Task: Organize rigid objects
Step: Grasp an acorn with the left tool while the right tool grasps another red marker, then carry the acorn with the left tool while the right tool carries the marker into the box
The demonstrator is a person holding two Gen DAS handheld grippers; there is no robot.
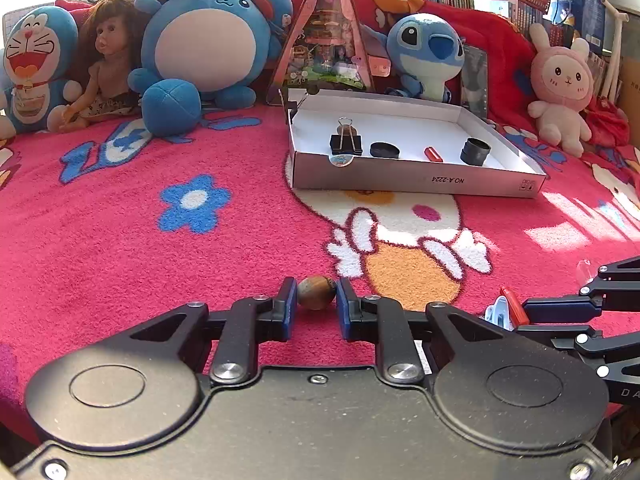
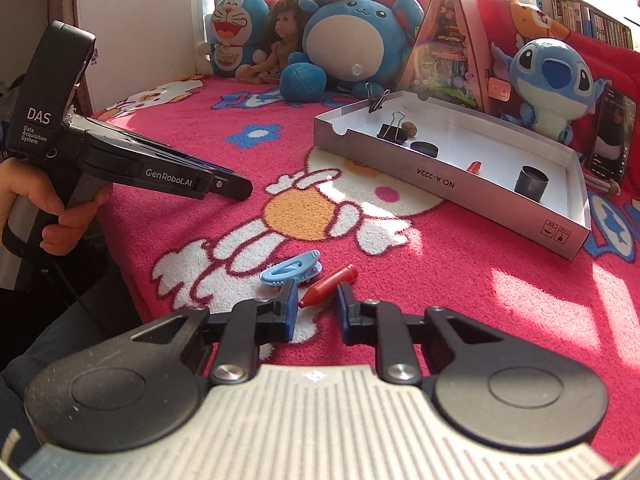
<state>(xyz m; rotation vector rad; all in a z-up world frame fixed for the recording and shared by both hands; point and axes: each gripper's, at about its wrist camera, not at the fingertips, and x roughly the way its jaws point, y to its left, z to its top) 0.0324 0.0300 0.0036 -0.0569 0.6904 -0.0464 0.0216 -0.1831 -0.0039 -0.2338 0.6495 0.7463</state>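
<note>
In the left wrist view, a brown walnut-like nut (image 1: 316,293) sits between the fingers of my left gripper (image 1: 316,298), which are closed against its sides. In the right wrist view my right gripper (image 2: 317,302) is open, its fingers astride the tip of a red crayon (image 2: 330,280) lying on the pink blanket, beside a blue hair clip (image 2: 291,270). The grey cardboard box (image 1: 416,180) holds a black binder clip (image 1: 346,140), a black cap (image 1: 385,150), a red piece (image 1: 433,154) and a black cylinder (image 1: 475,151). The right wrist view also shows a nut (image 2: 410,128) in the box (image 2: 440,184).
Plush toys, a doll (image 1: 106,72) and a triangular display case (image 1: 326,40) line the back of the blanket. A phone (image 2: 612,136) leans behind the box. The left gripper (image 2: 224,184) and the hand holding it reach in at the left of the right wrist view.
</note>
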